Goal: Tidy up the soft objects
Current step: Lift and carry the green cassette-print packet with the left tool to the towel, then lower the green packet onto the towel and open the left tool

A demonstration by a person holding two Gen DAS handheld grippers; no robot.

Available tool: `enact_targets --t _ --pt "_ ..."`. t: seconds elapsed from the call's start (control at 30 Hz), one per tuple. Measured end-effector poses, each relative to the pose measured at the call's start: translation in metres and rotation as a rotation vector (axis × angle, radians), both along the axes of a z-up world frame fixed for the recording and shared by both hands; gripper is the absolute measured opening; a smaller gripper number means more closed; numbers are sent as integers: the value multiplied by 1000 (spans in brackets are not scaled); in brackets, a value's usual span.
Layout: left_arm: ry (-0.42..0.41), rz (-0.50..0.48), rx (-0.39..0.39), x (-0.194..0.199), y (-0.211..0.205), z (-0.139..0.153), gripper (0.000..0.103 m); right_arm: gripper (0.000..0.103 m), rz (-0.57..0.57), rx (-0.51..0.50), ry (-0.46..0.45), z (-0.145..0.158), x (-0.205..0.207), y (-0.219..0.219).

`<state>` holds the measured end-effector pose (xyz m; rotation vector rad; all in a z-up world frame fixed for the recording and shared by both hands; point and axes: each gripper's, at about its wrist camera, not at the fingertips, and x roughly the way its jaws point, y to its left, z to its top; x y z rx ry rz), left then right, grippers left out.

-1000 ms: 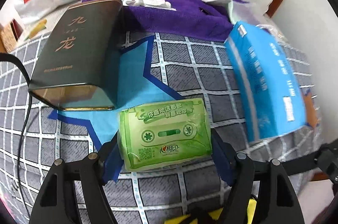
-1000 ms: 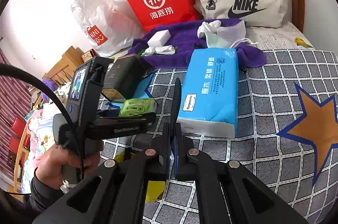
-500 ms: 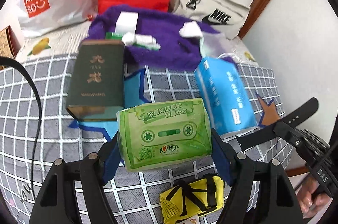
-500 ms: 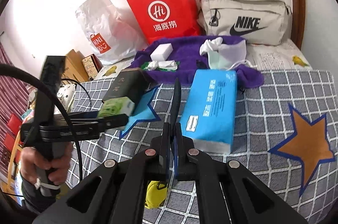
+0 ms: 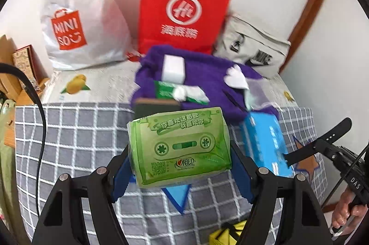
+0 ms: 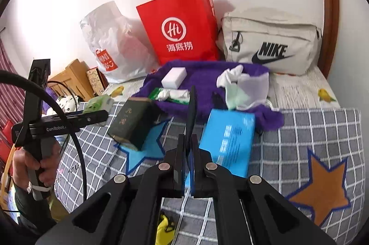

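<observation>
Bright, even daylight, soft shadows on wall. Left wrist view motion-blurred, esp. red paper bag [image 5: 184, 9]. Fisheye bends edges, black vignette at corners.

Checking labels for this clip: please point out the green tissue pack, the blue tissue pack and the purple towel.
green tissue pack [image 5: 180, 145]: left wrist view, cassette print.
blue tissue pack [image 6: 227, 141]: right wrist view, top face.
purple towel [image 6: 203, 78]: right wrist view, bare middle.
</observation>
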<state>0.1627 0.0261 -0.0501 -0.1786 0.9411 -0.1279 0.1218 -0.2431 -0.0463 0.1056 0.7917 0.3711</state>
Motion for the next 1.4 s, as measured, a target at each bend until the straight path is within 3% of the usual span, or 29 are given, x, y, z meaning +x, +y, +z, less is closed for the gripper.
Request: enact_targets --t 0.43,0.87,1.17,1.4 --pt "-32 34 19 66 28 7 74 3 -48 -16 6 5 84 2" --pt "14 -11 8 120 15 -17 74 3 -9 16 111 -26 171 15" --pt "41 -46 13 139 3 -29 74 3 61 29 260 -61 214 27" --pt "52 -61 6 148 -2 -38 74 3 -22 -5 299 -80 231 12"
